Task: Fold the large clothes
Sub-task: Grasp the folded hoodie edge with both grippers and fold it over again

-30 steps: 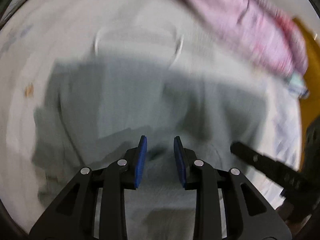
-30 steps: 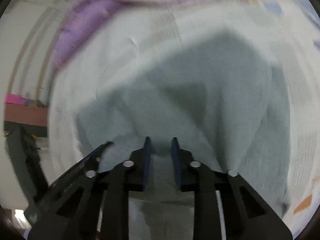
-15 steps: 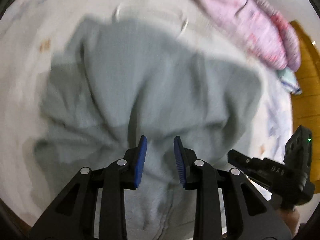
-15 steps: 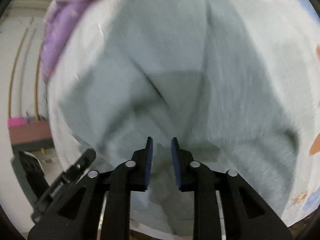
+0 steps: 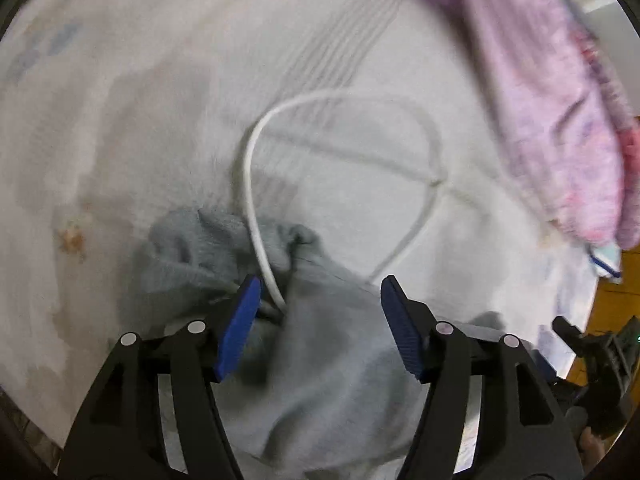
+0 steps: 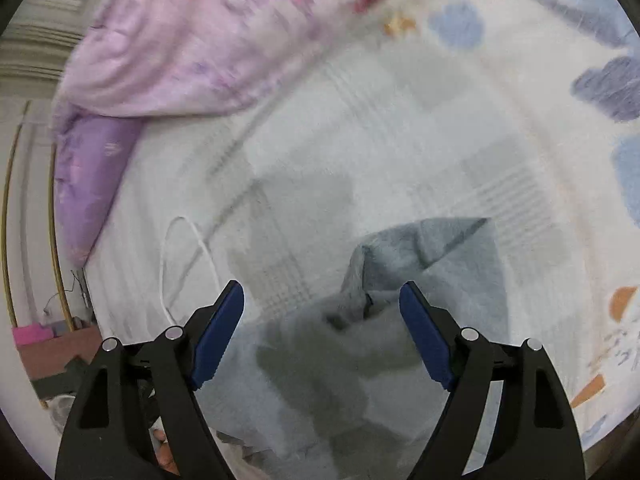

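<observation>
Left wrist view: the left hand-held gripper [image 5: 320, 328] has just been opening, its jaws wide above the grey garment [image 5: 328, 380] on the bed [image 5: 120, 140], pads pressing nothing. The right hand-held gripper [image 6: 322, 336] likewise. A white cord [image 5: 256, 208] and pink quilt [image 5: 560, 120] lie beyond.

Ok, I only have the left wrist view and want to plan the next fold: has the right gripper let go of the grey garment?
Observer: Yes. The right gripper has just been opening. Its jaws stand wide, and the grey garment lies between them unpinched.
Operator: Does the white cable cross the garment there too?
Observer: No. On that side the white cable loops on the bed sheet, left of the gripper and apart from the garment.
Operator: Is the cloth flat?
Observer: Not quite. Its far corner looks folded back on itself, just beyond the gripper.
</observation>
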`<action>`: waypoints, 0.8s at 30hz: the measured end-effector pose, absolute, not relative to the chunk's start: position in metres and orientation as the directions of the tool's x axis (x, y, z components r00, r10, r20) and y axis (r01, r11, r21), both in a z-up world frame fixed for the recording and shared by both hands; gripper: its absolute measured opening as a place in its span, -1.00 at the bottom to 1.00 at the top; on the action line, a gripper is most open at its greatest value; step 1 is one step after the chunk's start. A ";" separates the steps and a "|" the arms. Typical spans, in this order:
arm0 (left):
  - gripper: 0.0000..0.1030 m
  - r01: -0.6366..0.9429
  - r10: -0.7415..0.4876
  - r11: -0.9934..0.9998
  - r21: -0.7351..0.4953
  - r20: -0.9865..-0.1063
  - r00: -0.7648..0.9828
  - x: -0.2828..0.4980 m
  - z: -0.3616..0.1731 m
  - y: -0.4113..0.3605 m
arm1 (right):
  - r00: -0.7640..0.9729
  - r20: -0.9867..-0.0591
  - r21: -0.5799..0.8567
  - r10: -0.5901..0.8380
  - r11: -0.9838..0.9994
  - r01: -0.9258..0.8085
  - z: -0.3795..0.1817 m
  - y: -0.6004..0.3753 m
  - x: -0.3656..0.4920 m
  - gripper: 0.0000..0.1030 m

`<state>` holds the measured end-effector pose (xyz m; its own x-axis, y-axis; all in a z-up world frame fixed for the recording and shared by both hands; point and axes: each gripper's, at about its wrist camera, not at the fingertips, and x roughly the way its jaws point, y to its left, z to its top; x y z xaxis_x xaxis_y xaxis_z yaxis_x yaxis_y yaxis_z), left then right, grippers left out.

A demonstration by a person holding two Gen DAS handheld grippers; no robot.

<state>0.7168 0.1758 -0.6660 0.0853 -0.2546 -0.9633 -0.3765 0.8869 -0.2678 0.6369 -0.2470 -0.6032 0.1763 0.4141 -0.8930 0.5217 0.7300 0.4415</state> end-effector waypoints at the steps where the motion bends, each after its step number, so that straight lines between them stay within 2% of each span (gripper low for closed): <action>1: 0.23 -0.387 -0.259 0.886 -0.256 -0.965 0.045 0.721 -0.679 0.177 | 0.140 -0.886 0.443 0.443 0.717 0.538 -0.616 -0.246 0.640 0.49; 4: 0.13 -0.357 -0.257 0.906 -0.226 -0.965 -0.042 0.731 -0.706 0.170 | 0.087 -0.854 0.463 0.513 0.673 0.578 -0.641 -0.240 0.646 0.49; 6: 0.03 -0.309 -0.243 0.925 -0.219 -0.969 -0.042 0.736 -0.709 0.165 | 0.113 -0.820 0.509 0.561 0.625 0.592 -0.652 -0.239 0.645 0.49; 7: -0.08 -0.301 -0.243 0.927 -0.221 -0.969 -0.037 0.737 -0.708 0.164 | 0.113 -0.818 0.508 0.563 0.617 0.601 -0.656 -0.239 0.643 0.36; 8: -0.36 -0.309 -0.255 0.922 -0.233 -0.966 -0.031 0.738 -0.707 0.165 | 0.090 -0.831 0.484 0.549 0.633 0.605 -0.659 -0.240 0.641 0.22; 10: -0.66 -0.338 -0.311 0.896 -0.287 -0.950 -0.018 0.739 -0.703 0.165 | 0.096 -0.832 0.488 0.546 0.639 0.595 -0.657 -0.242 0.638 -0.28; 11: -0.77 -0.336 -0.312 0.896 -0.291 -0.950 -0.008 0.738 -0.699 0.164 | 0.102 -0.827 0.501 0.554 0.641 0.582 -0.655 -0.243 0.635 -0.34; 13: -0.81 -0.323 -0.305 0.899 -0.295 -0.952 0.021 0.736 -0.691 0.161 | 0.130 -0.807 0.542 0.576 0.633 0.553 -0.649 -0.245 0.628 -0.67; 18: -0.85 -0.307 -0.347 0.874 -0.377 -0.926 0.148 0.715 -0.647 0.168 | 0.195 -0.791 0.593 0.580 0.646 0.480 -0.617 -0.257 0.607 -0.79; 24: -0.85 -0.296 -0.363 0.856 -0.423 -0.901 0.237 0.657 -0.598 0.173 | 0.316 -0.669 0.736 0.673 0.540 0.409 -0.575 -0.271 0.569 -0.87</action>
